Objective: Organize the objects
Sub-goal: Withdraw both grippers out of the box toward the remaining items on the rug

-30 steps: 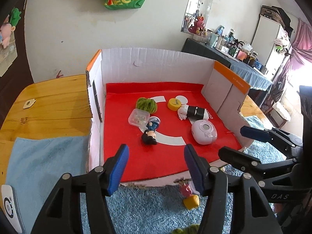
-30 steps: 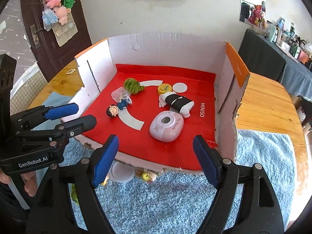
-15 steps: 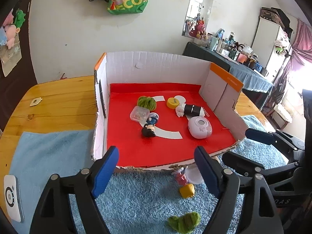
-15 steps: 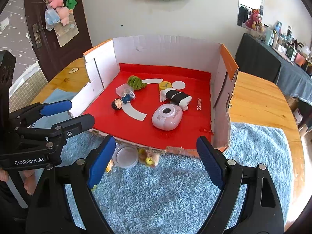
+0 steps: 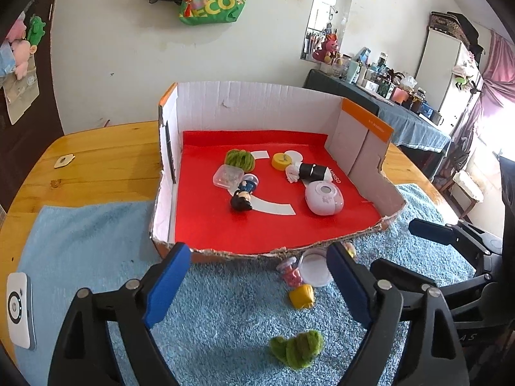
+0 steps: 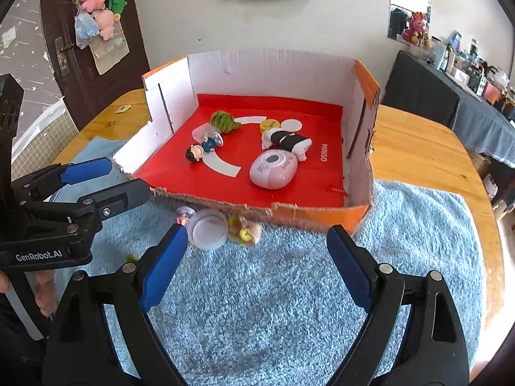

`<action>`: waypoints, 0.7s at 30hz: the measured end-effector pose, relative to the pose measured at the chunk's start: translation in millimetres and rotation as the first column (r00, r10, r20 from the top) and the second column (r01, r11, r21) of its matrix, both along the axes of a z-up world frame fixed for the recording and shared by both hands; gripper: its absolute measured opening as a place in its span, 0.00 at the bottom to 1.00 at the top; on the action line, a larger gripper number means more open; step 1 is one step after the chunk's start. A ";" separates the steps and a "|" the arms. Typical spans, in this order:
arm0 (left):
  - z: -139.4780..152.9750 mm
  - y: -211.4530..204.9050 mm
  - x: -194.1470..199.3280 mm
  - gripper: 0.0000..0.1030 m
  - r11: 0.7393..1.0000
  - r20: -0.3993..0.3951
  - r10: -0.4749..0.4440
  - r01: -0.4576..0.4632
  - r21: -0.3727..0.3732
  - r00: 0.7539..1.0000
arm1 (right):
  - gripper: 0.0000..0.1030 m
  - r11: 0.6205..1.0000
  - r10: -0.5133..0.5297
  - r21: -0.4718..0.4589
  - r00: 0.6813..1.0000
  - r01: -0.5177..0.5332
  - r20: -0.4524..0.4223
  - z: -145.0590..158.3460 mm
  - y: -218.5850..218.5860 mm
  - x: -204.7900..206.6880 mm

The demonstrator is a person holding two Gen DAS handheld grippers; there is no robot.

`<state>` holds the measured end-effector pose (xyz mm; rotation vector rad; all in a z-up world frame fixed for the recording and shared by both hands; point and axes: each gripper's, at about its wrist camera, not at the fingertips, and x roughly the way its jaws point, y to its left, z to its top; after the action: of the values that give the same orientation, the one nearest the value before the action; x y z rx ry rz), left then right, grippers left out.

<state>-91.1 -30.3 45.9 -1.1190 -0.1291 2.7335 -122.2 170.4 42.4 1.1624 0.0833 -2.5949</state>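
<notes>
Right, both tongs released with nothing between the pads: my left gripper [image 5: 254, 276] and right gripper [image 6: 257, 257] have just been opening and now hang over the blue mat [image 6: 273, 305] in front of the box's torn front edge. Cardboard box [image 5: 254, 109] already holds the pink device [image 5: 323, 198], doll figure [image 5: 243, 194], clear case [image 5: 227, 176], green pompom [image 5: 239, 159], yellow disc [image 5: 281, 160] and black-and-white roll [image 5: 310, 172]. Still loose on the mat: clear round lid [image 6: 207, 229], pink toy [image 5: 289, 273], yellow block [image 5: 302, 295], green plush [image 5: 297, 347], a brownish toy [image 6: 246, 231]. Looks like I'm between picks. Next I'd take a loose piece; the lid lies close against the box edge, so approach is tight.
</notes>
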 end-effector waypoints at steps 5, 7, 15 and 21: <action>-6.7 0.8 9.9 0.87 1.000 0.007 0.002 -0.002 -0.002 1.000 | 0.86 1.000 0.003 0.004 1.000 -0.003 0.011 -6.5 -0.1 5.4; -9.6 1.3 12.8 0.87 1.000 0.011 0.002 -0.002 -0.003 1.000 | 0.86 1.000 0.004 0.003 1.000 -0.004 0.016 -9.7 -0.3 7.6; -16.0 4.8 21.3 0.87 1.000 0.024 -0.008 0.008 -0.004 1.000 | 0.86 1.000 -0.004 0.002 0.999 0.004 0.032 -19.2 2.7 15.1; -21.0 7.9 28.7 0.87 1.000 0.032 -0.017 0.017 -0.006 0.999 | 0.86 1.000 -0.014 0.003 0.999 0.014 0.043 -25.4 7.3 17.4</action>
<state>-62.4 -22.3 24.9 -1.1609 -0.1148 2.7034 -104.8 177.6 16.9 1.2229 0.0698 -2.5815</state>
